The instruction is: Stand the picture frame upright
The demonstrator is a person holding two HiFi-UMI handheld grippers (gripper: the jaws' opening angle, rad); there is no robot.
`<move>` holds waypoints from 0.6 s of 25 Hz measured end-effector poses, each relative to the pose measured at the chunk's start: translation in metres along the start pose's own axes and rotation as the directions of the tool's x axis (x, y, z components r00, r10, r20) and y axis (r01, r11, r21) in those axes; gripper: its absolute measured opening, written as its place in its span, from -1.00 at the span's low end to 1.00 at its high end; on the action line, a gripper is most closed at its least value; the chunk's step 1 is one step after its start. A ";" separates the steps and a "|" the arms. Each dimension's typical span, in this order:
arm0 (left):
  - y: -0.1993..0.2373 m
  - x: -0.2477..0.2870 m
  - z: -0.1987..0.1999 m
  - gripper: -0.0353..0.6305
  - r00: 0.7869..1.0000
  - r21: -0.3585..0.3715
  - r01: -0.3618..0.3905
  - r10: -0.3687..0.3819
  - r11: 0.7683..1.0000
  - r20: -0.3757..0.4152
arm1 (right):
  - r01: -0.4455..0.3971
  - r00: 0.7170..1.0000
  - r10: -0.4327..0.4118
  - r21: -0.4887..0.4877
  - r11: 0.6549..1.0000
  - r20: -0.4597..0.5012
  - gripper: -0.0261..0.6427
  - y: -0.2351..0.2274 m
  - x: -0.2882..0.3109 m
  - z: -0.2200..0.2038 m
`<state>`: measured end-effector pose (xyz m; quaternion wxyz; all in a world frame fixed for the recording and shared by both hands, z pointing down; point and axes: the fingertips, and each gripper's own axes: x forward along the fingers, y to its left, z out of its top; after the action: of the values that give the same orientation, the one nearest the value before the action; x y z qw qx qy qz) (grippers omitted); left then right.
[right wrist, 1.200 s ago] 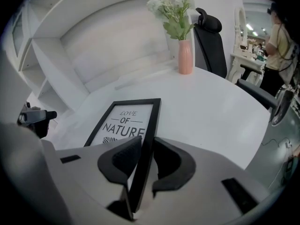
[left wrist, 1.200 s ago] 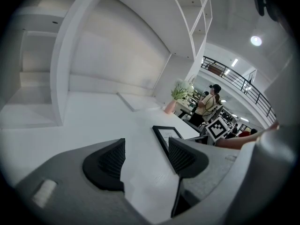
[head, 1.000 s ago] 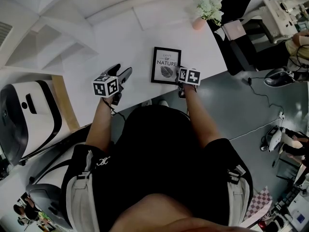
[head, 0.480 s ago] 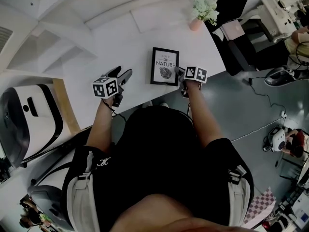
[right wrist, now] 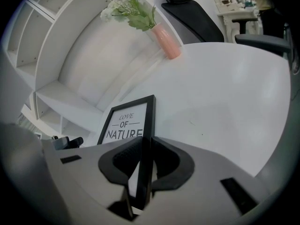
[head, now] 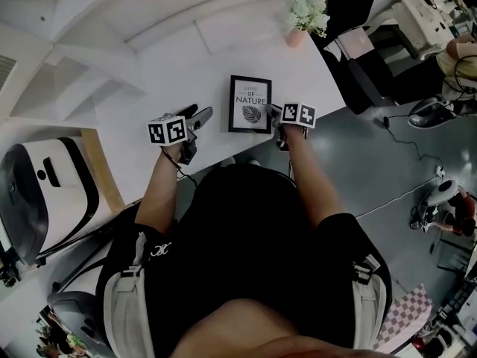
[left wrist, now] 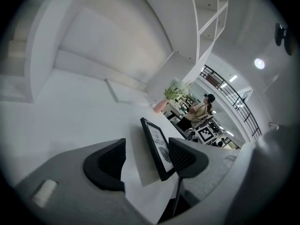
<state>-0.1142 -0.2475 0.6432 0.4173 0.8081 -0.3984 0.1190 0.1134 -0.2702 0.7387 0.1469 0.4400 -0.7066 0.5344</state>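
The black picture frame (head: 250,104), printed "LOVE OF NATURE", is over the white table (head: 171,66) in front of the person. My right gripper (head: 274,115) is shut on its right edge, and the right gripper view shows that black edge (right wrist: 149,121) pinched between the two pads of my right gripper (right wrist: 144,156). In the left gripper view the frame (left wrist: 156,144) looks tilted off the table with a shadow under it. My left gripper (head: 203,115) stands open just left of the frame, nothing between the fingers of that left gripper (left wrist: 147,156).
A pink vase of white flowers (head: 302,19) stands at the table's far right corner, also in the right gripper view as the same vase (right wrist: 166,41). White shelves (head: 52,80) lie to the left. A black chair (right wrist: 187,8) stands beyond the table edge.
The left gripper has come closer to the frame's left side. The right gripper keeps its hold on the frame's right edge, which has shifted a little away from the person.
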 end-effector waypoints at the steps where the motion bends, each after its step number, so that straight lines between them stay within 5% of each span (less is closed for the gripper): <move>1: -0.003 0.007 -0.002 -0.02 1.000 -0.012 0.015 -0.015 1.000 -0.015 | -0.001 1.000 0.001 0.000 1.000 0.000 -0.70 0.000 0.000 0.000; 7: -0.030 0.051 -0.011 -0.02 0.985 -0.109 0.122 -0.134 0.987 -0.107 | -0.008 1.000 0.008 0.004 1.000 -0.002 -0.70 0.002 -0.001 0.001; 15: -0.033 0.090 -0.029 -0.02 0.960 -0.115 0.125 -0.149 0.986 -0.237 | -0.012 1.000 0.012 0.001 1.000 -0.006 -0.70 0.001 0.000 0.002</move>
<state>-0.0267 -0.2633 0.6892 0.5098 0.7912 -0.2925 0.1686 0.1131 -0.2718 0.7372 0.1455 0.4345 -0.7084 0.5369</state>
